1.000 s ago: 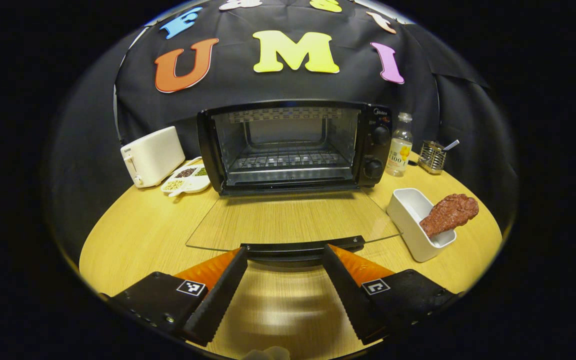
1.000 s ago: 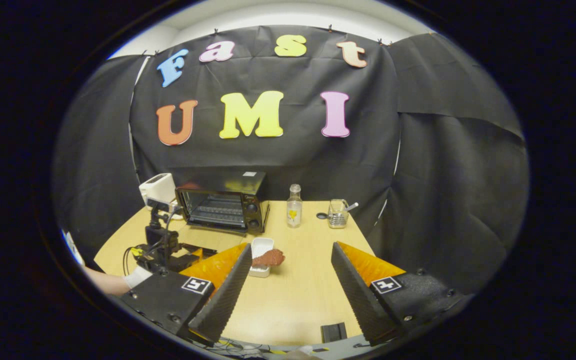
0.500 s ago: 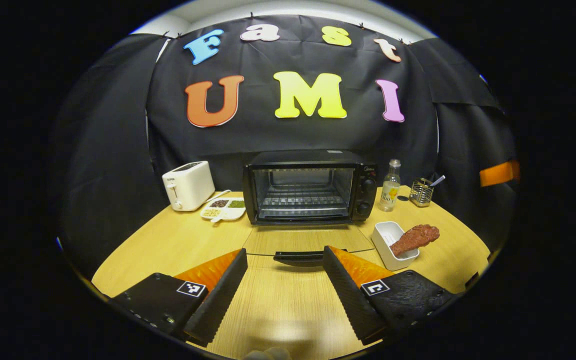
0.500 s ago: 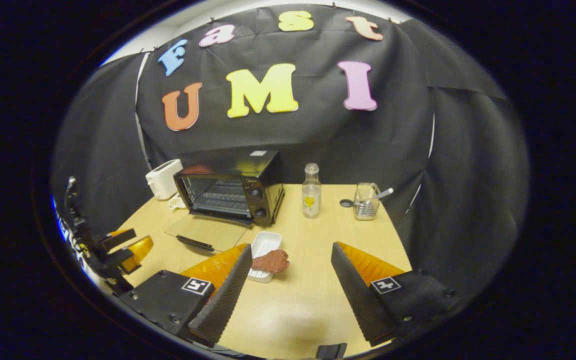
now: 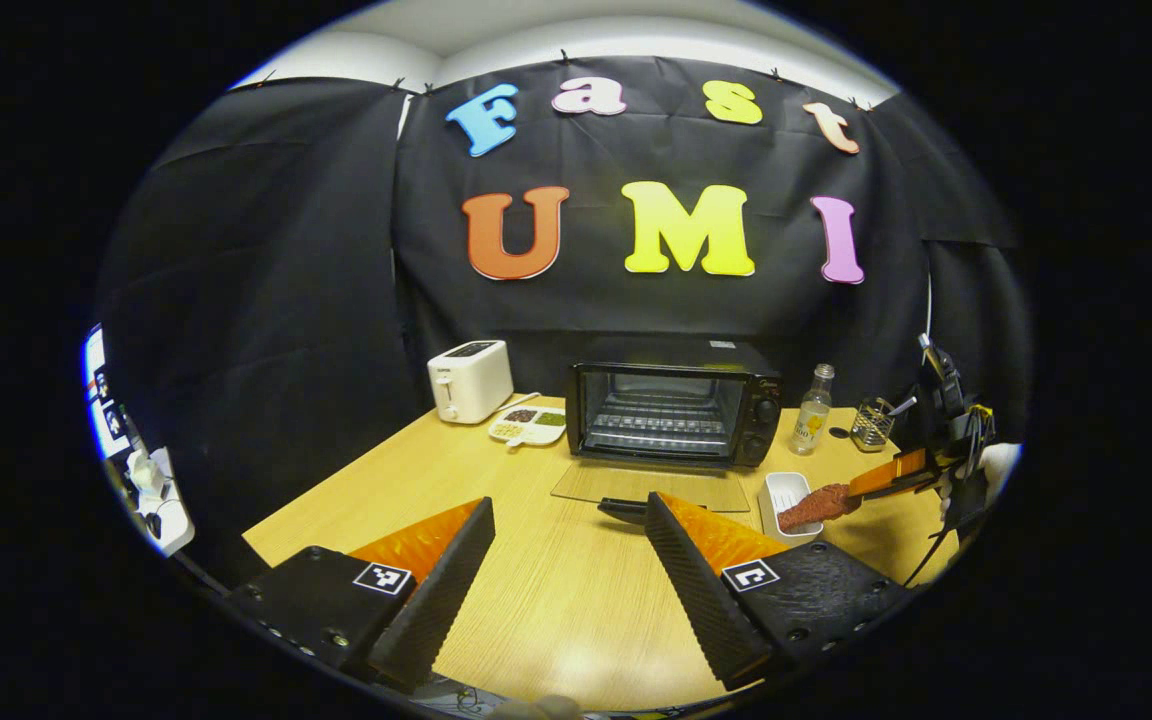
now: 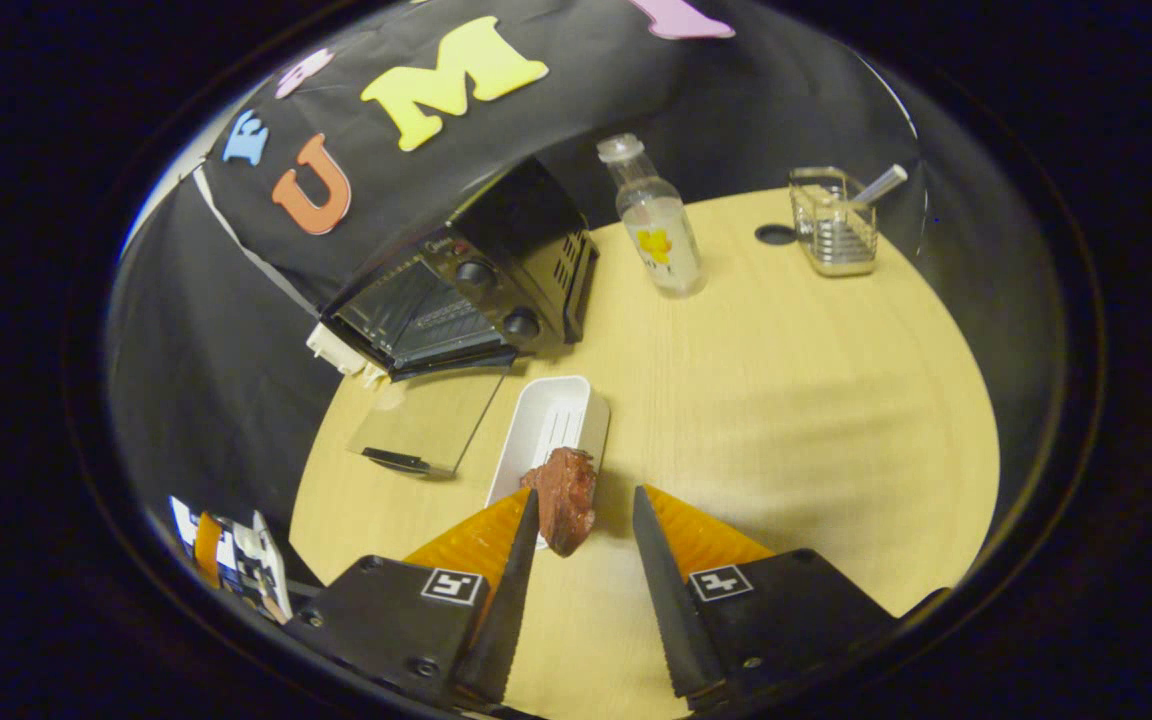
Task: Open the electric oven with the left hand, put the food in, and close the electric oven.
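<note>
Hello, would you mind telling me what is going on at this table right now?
A person is loading a black electric oven using two handheld grippers. Its glass door already lies open, flat on the wooden table. The left gripper hangs open in front of the oven, holding nothing. The right gripper is open around the reddish-brown piece of meat, which leans out of the white rectangular dish; the jaws have not closed.
</note>
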`<control>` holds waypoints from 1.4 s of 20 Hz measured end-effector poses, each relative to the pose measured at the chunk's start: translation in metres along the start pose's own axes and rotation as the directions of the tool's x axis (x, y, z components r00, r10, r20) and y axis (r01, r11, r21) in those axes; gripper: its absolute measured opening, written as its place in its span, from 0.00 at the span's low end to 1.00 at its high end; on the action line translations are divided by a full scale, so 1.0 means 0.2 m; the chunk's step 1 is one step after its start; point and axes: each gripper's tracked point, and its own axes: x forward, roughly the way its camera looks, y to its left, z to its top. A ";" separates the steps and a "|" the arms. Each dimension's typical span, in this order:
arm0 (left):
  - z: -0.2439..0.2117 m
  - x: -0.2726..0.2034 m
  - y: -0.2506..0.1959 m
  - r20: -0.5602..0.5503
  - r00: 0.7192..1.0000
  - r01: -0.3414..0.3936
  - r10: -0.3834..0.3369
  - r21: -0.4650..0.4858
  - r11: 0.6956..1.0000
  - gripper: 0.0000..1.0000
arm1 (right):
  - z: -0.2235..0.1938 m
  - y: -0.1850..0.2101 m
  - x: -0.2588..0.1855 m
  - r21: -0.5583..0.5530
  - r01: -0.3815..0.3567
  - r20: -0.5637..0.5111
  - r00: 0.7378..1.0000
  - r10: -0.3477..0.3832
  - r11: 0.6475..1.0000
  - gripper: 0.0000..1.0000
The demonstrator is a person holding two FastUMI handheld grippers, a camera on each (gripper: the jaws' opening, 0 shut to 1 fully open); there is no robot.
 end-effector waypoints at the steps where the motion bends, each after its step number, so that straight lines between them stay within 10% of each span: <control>1: 0.01 -0.04 0.01 -0.003 1.000 -0.025 0.025 0.001 1.000 0.97 | -0.01 0.00 0.02 0.044 -0.027 -0.025 0.999 0.028 0.999 0.53; 4: 0.02 -0.13 0.02 -0.002 0.999 -0.052 0.052 -0.007 0.999 0.97 | -0.02 0.07 0.09 0.275 -0.137 -0.063 0.985 0.160 0.952 0.22; 7: 0.01 -0.19 0.07 -0.004 0.997 -0.074 0.074 0.010 0.997 0.97 | -0.01 0.08 0.08 0.302 -0.164 -0.056 0.980 0.190 0.939 0.10; 18: -0.07 -0.57 0.47 0.047 0.998 -0.031 0.033 -0.048 0.998 0.97 | 0.02 0.49 -0.33 0.224 -0.146 0.219 0.971 0.097 0.964 0.13; 28: -0.17 -0.92 0.96 0.073 0.996 -0.051 0.054 -0.049 0.997 0.96 | -0.09 1.03 -0.24 0.505 -0.299 0.443 0.895 0.055 0.810 0.12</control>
